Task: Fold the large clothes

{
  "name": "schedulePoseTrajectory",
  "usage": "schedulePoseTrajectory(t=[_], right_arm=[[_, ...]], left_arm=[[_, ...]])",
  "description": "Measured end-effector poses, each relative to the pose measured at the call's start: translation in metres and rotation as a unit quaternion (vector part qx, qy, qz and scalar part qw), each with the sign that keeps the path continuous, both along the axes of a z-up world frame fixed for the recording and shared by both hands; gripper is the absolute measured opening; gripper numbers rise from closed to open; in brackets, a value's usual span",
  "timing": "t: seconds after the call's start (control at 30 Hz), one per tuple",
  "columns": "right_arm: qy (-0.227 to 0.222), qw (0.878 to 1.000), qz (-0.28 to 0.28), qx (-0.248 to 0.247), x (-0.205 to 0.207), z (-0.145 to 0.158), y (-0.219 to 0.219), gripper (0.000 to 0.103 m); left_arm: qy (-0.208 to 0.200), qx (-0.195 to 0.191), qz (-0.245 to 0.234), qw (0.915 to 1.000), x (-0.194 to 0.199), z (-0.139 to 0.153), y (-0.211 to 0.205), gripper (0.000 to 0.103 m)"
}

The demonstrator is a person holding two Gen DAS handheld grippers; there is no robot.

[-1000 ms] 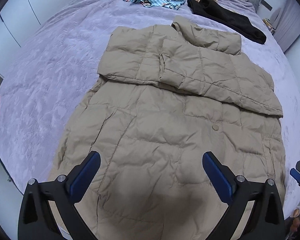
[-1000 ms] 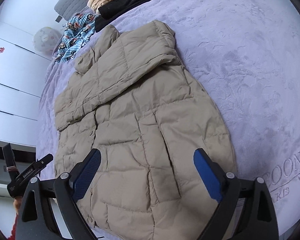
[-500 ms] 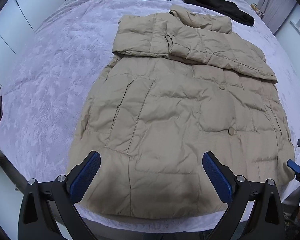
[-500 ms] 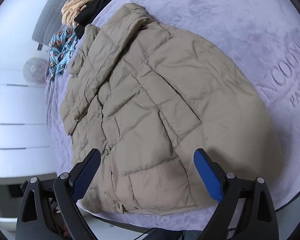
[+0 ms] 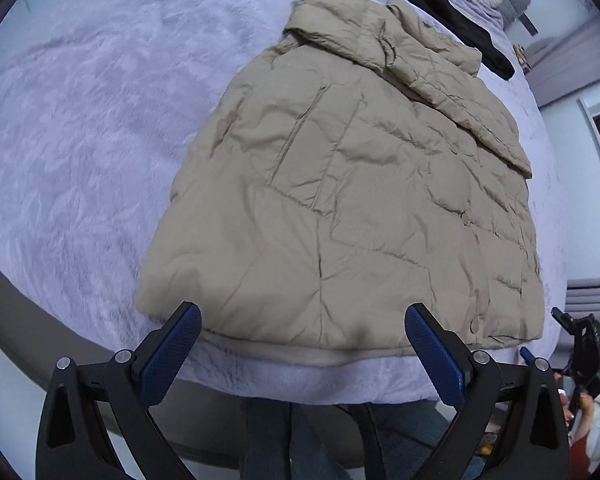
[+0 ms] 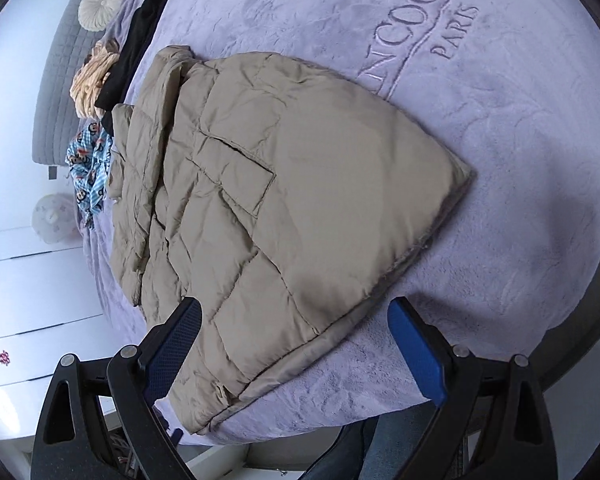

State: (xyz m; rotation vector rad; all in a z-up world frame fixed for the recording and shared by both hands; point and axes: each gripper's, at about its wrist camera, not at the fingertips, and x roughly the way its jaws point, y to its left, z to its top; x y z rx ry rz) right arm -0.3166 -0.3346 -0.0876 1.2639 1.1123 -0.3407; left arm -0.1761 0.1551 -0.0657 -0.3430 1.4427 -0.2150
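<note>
Both tools, left tool (image 5: 302, 346) and right tool (image 6: 294, 336), hang released at the hem; the puffy coat (image 5: 352, 200) may slip off the bed (image 5: 80, 120) edge if pinched thinly.

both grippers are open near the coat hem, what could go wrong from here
The beige puffer coat is thick, so the open left gripper and right gripper might pinch only the top layer. Its hem lies at the bed edge, so it could slide off. The folded sleeve may flop loose.
</note>
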Motion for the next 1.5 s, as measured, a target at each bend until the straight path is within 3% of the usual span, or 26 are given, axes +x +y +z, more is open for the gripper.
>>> schedulePoseTrajectory(t=[0.17, 0.4, 0.47, 0.5, 0.53, 0.57, 0.67, 0.7, 0.73, 1.0, 1.2, 1.5], right_arm=[[0.003, 0.999, -0.025, 0.043, -0.012, -0.019, 0.000, 0.095], [-0.037, 0.996, -0.043, 0.063, 0.002, -0.027, 0.001, 0.095], [-0.039, 0.996, -0.050, 0.063, 0.009, -0.026, 0.000, 0.094], [-0.039, 0.996, -0.053, 0.065, 0.011, -0.026, 0.000, 0.087], [-0.038, 0.995, -0.055, 0.070, 0.013, -0.027, -0.001, 0.074], [-0.034, 0.995, -0.056, 0.075, 0.015, -0.028, 0.000, 0.069], [-0.032, 0.995, -0.055, 0.078, 0.017, -0.027, 0.001, 0.041], [-0.026, 0.996, -0.049, 0.071, 0.019, -0.026, 0.002, 0.021], [-0.019, 0.997, -0.043, 0.061, 0.020, -0.025, 0.002, 0.010], [-0.025, 1.000, 0.003, 0.013, 0.035, 0.001, 0.001, 0.008], [-0.044, 0.998, 0.052, -0.007, 0.062, 0.025, -0.004, 0.008], [-0.111, 0.987, 0.114, -0.033, 0.138, 0.085, -0.034, 0.008]], left_arm=[[0.059, -0.089, 0.038, 0.9935, -0.013, -0.036, 0.015, 0.102], [0.040, -0.129, 0.060, 0.9890, 0.007, -0.045, -0.003, 0.100], [0.037, -0.134, 0.062, 0.9884, 0.015, -0.046, -0.005, 0.076], [0.041, -0.132, 0.062, 0.9885, 0.019, -0.046, -0.005, 0.068], [0.044, -0.125, 0.061, 0.9893, 0.021, -0.046, -0.005, 0.047], [0.043, -0.120, 0.057, 0.9902, 0.024, -0.046, -0.003, 0.026], [0.021, -0.115, 0.050, 0.9919, 0.025, -0.036, 0.005, 0.013], [0.011, -0.120, 0.048, 0.9916, 0.024, -0.031, 0.008, 0.012], [0.002, -0.121, 0.044, 0.9916, 0.025, -0.027, 0.010, 0.012], [-0.054, -0.109, 0.015, 0.9924, 0.043, 0.014, 0.008, 0.012], [-0.086, -0.094, 0.020, 0.9916, 0.068, 0.045, -0.002, 0.012], [-0.168, -0.064, 0.046, 0.9826, 0.129, 0.112, -0.026, 0.012]])
